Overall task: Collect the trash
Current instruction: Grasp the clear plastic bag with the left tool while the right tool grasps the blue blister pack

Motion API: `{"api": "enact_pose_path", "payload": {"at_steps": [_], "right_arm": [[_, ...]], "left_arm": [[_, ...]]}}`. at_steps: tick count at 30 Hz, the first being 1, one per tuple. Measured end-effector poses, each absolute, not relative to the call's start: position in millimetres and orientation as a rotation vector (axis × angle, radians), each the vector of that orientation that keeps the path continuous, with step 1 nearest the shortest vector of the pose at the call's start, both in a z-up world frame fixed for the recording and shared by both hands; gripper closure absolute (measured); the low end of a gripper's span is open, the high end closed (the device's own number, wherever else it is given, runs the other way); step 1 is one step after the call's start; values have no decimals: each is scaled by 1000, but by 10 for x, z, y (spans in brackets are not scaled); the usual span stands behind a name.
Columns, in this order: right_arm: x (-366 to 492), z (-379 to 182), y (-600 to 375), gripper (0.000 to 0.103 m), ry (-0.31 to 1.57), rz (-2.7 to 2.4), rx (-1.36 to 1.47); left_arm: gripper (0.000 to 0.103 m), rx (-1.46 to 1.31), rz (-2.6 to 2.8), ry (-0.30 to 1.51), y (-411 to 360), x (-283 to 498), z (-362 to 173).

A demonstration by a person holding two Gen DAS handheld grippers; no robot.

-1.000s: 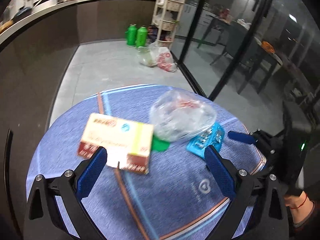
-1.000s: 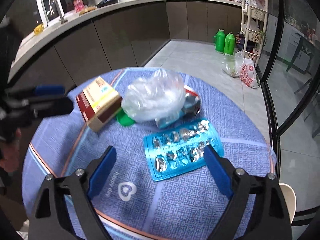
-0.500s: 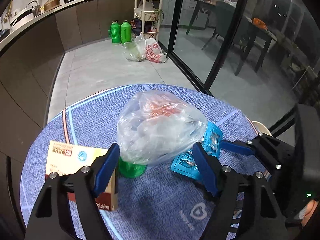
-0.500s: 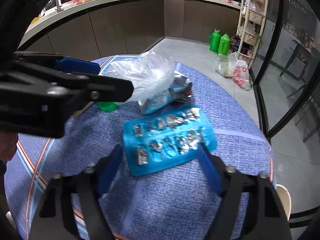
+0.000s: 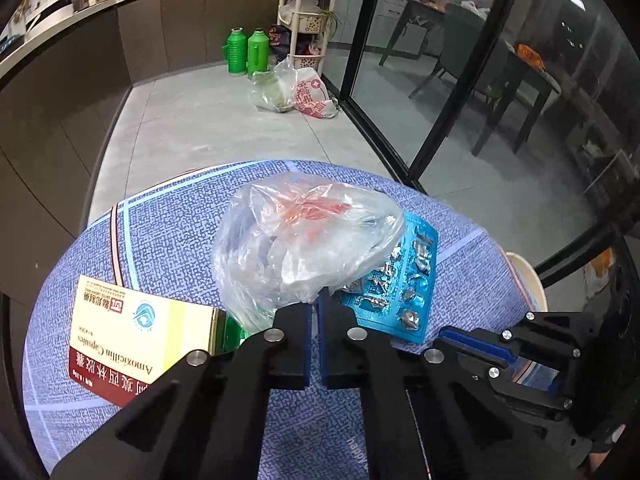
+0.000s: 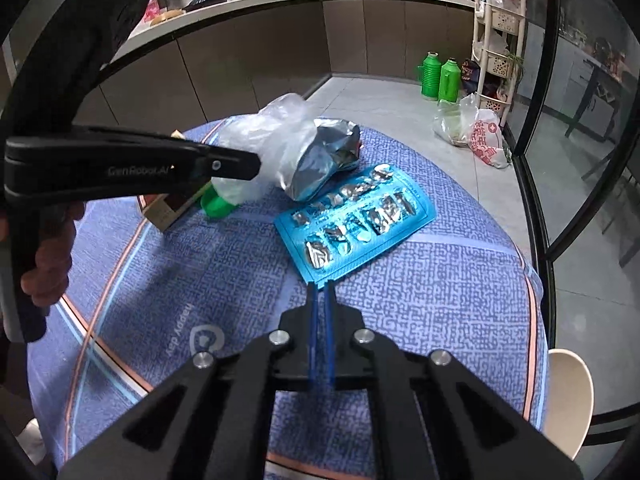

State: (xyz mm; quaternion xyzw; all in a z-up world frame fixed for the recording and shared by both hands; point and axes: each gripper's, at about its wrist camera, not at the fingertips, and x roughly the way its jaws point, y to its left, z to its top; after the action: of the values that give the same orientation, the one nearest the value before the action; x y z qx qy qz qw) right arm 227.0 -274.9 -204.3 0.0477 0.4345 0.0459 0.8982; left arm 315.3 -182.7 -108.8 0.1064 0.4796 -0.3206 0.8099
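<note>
A crumpled clear plastic bag (image 5: 304,240) lies on the round table, and my left gripper (image 5: 314,304) is shut on its near edge. In the right wrist view the same gripper (image 6: 240,168) presses into the bag (image 6: 272,136) from the left. A blue blister pack (image 6: 356,224) lies flat beside a silver foil packet (image 6: 324,160). My right gripper (image 6: 320,286) has its jaws closing, nearly together, with the pack's near corner pinched between the tips. A medicine box (image 5: 132,328) and a green cap (image 5: 232,332) sit left of the bag.
A blue patterned cloth (image 6: 440,300) covers the table. A person's hand (image 6: 48,264) holds the left gripper's handle. A pale seat (image 6: 568,400) shows beyond the table's right edge. On the floor stand two green flasks (image 5: 244,52) and plastic bags (image 5: 296,92) by a glass door.
My left gripper moved from over the medicine box to the plastic bag and shut on it. My right gripper came in on the blister pack and its wide jaws closed on the near corner.
</note>
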Motion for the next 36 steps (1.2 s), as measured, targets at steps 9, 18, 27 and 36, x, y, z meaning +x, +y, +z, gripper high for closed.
{"api": "enact_pose_path", "payload": {"at_steps": [9,18,27,36], "right_arm": [[2622,-1872,-3053,3,842,129,103],[3099,-2038,-3104,3,902,183,84],[2792,-2066,-2860,3,933,288,96],[2417,-1967,-2501,3,909,384,32]], "left_arm": [[101,105,-674,969,-1340,2936,-767],[101,28,-625,940,-855,2752,-616],[101,-10,-592,925,-609,2661,-569],[101,-21,-583,936,-526,2600,-573]]}}
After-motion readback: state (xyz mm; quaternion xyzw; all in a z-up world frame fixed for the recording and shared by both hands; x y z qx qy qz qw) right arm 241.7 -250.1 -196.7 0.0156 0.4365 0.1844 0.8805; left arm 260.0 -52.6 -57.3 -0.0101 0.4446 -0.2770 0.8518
